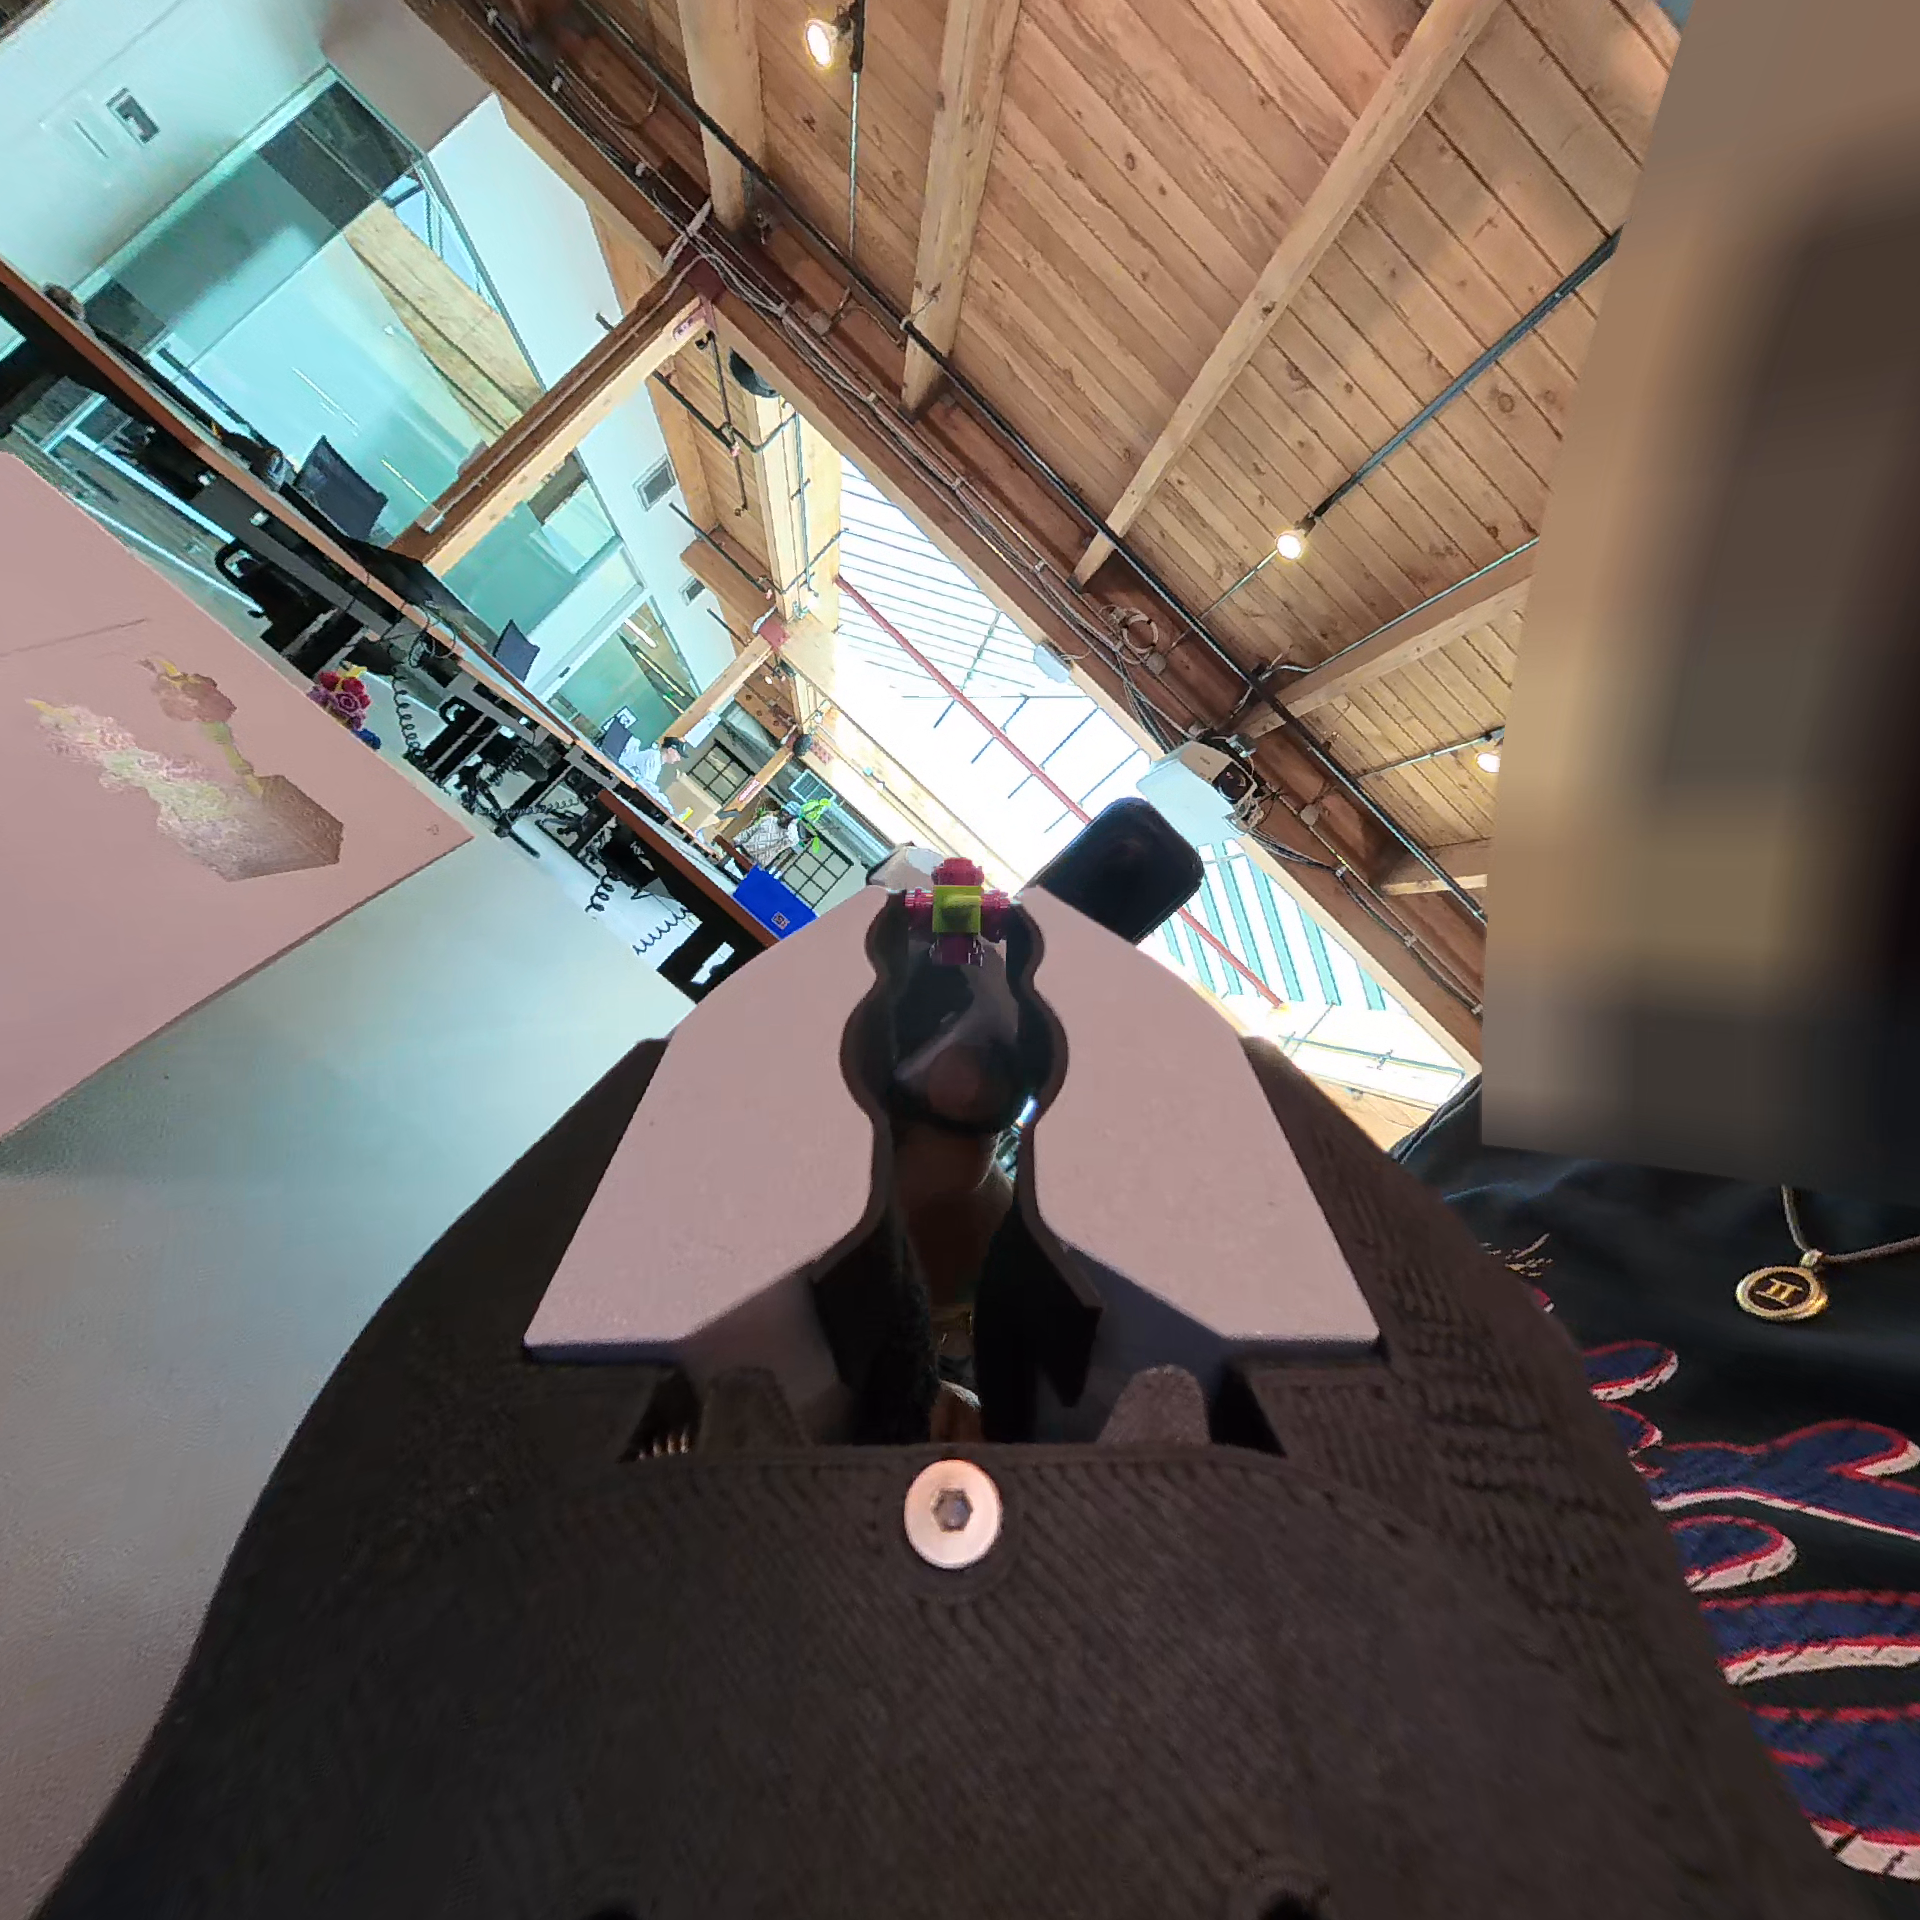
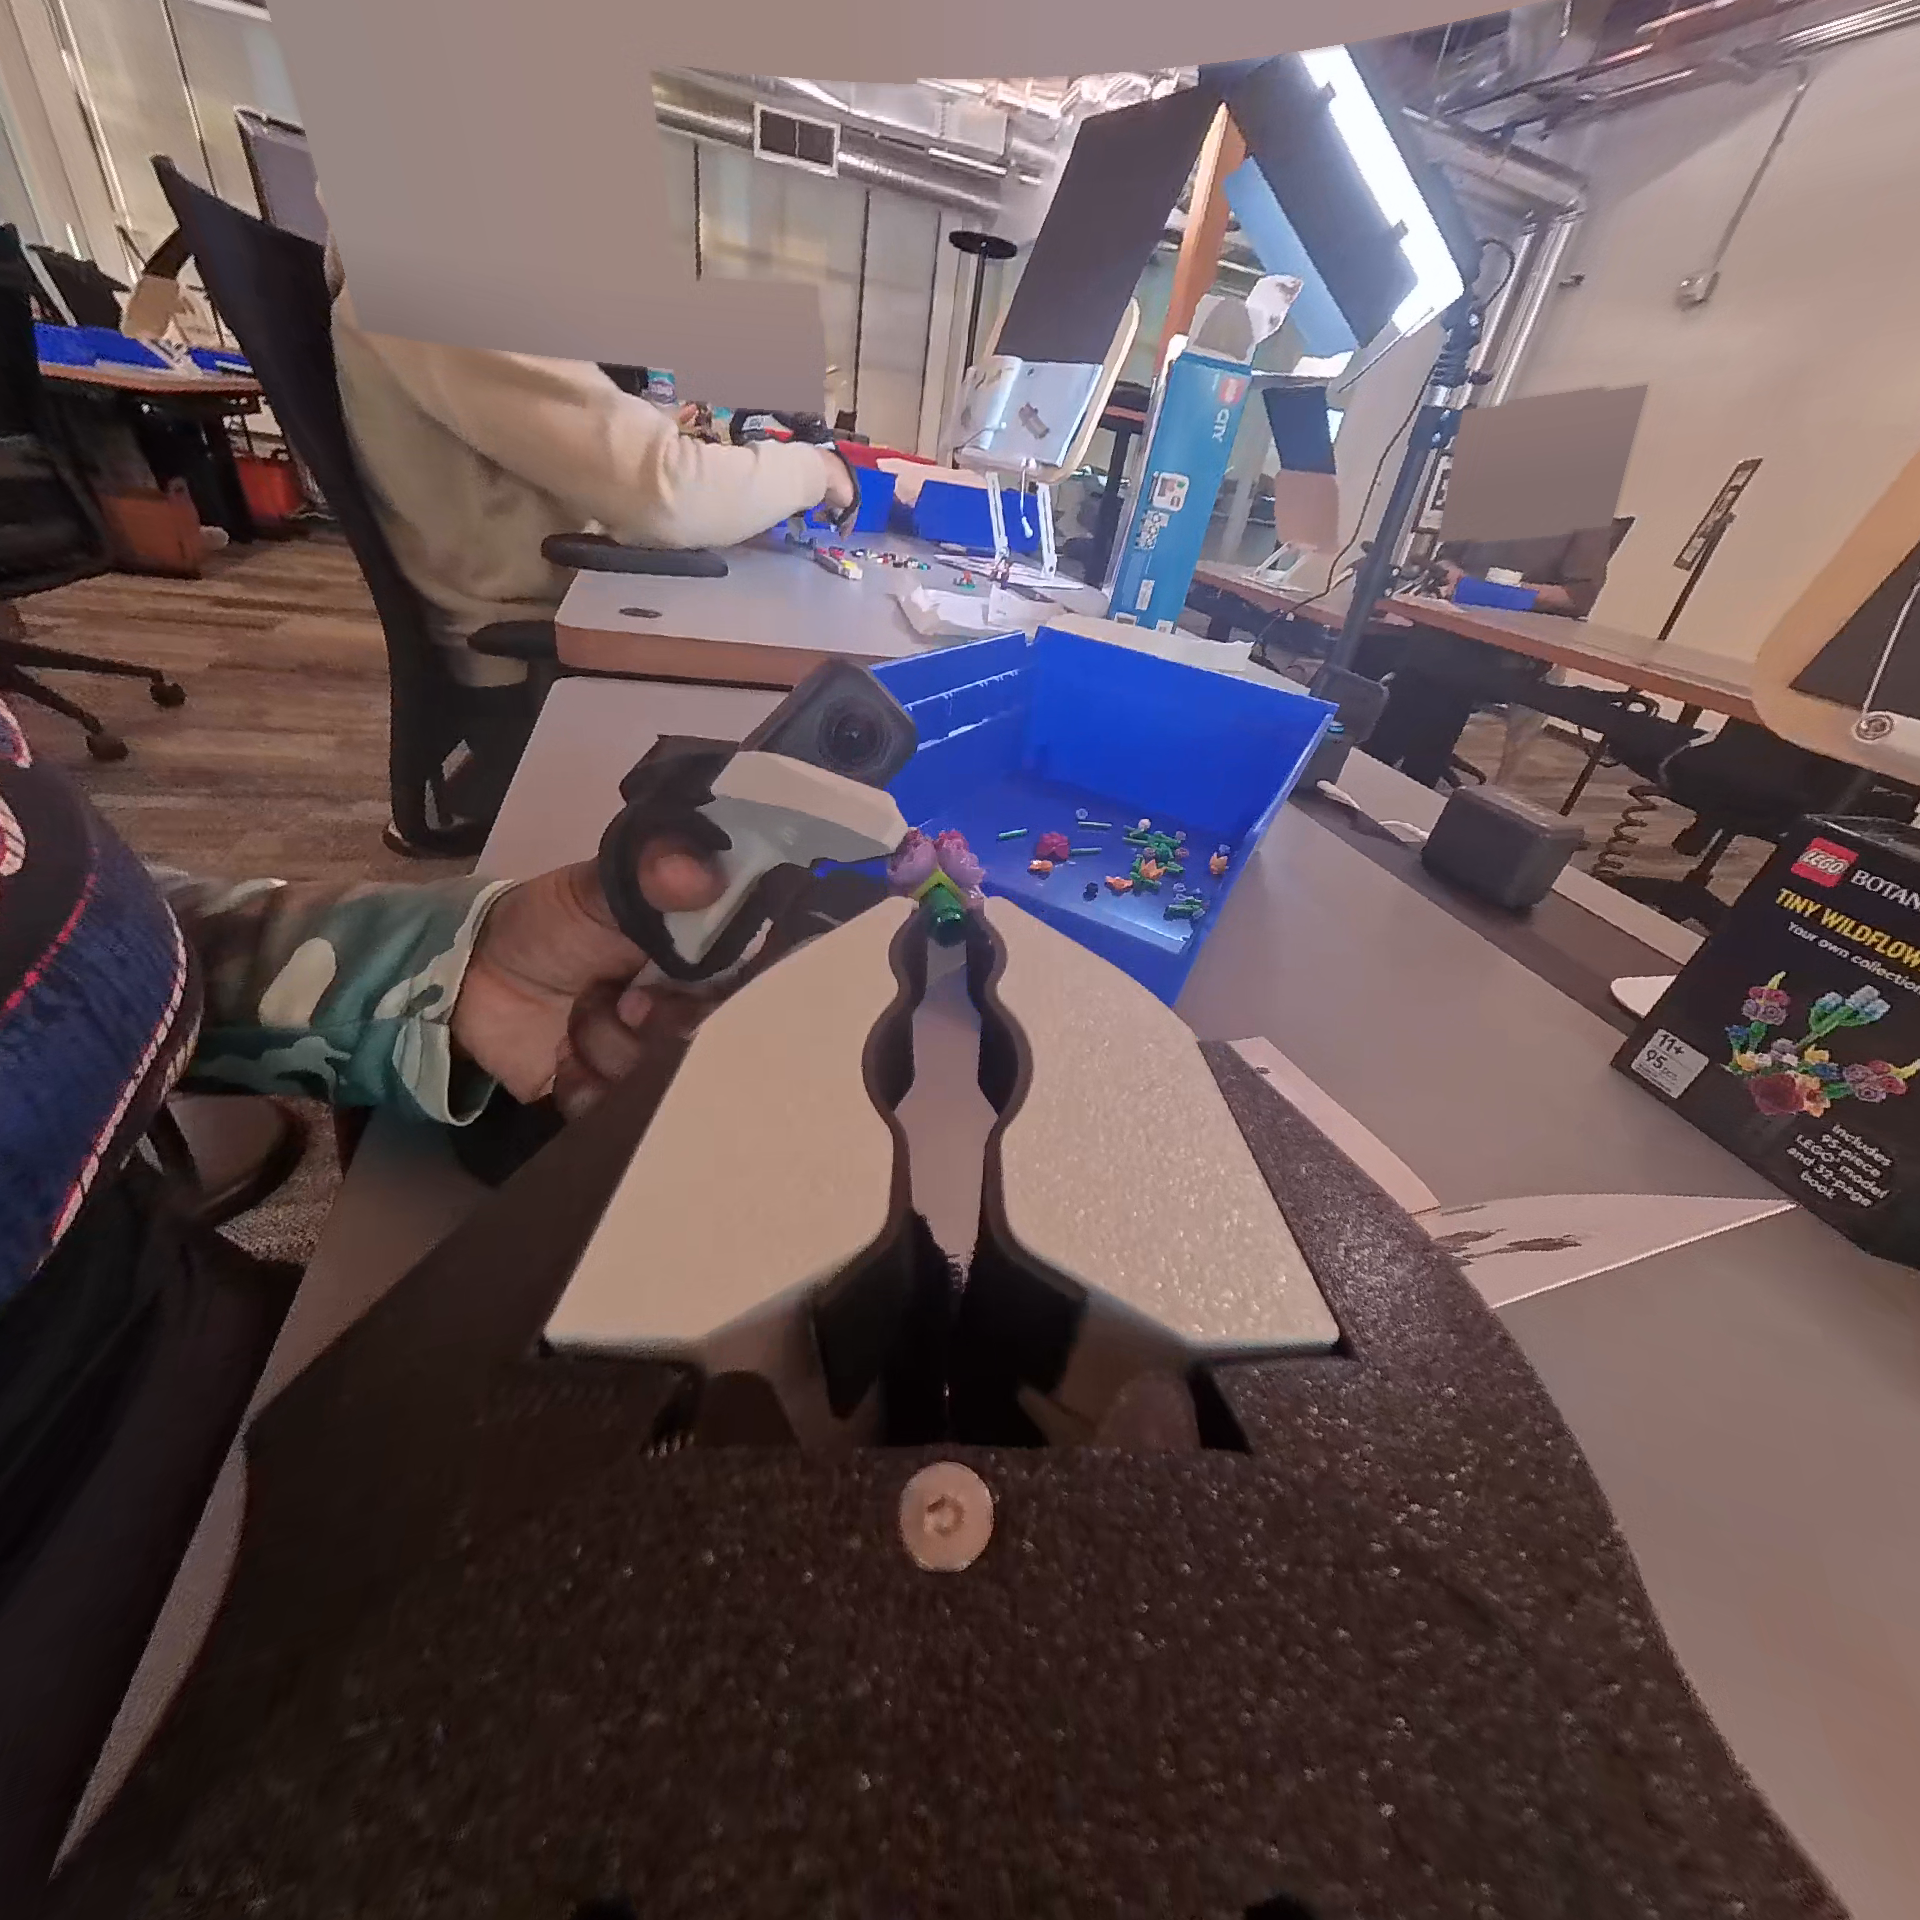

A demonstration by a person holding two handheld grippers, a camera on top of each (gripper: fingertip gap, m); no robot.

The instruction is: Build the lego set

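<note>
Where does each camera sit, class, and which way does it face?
Left wrist view: on the left tongs, tilted up at the wooden ceiling; a dark embroidered garment shows.
Right wrist view: on the right tongs, facing across the table to the blue bin; a hand holds the left tongs.
Shared: the small flower piece between both tips.

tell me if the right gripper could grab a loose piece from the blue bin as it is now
Probably not yet: the right gripper is shut on a flower piece. The blue bin itself sits open just beyond.
</note>
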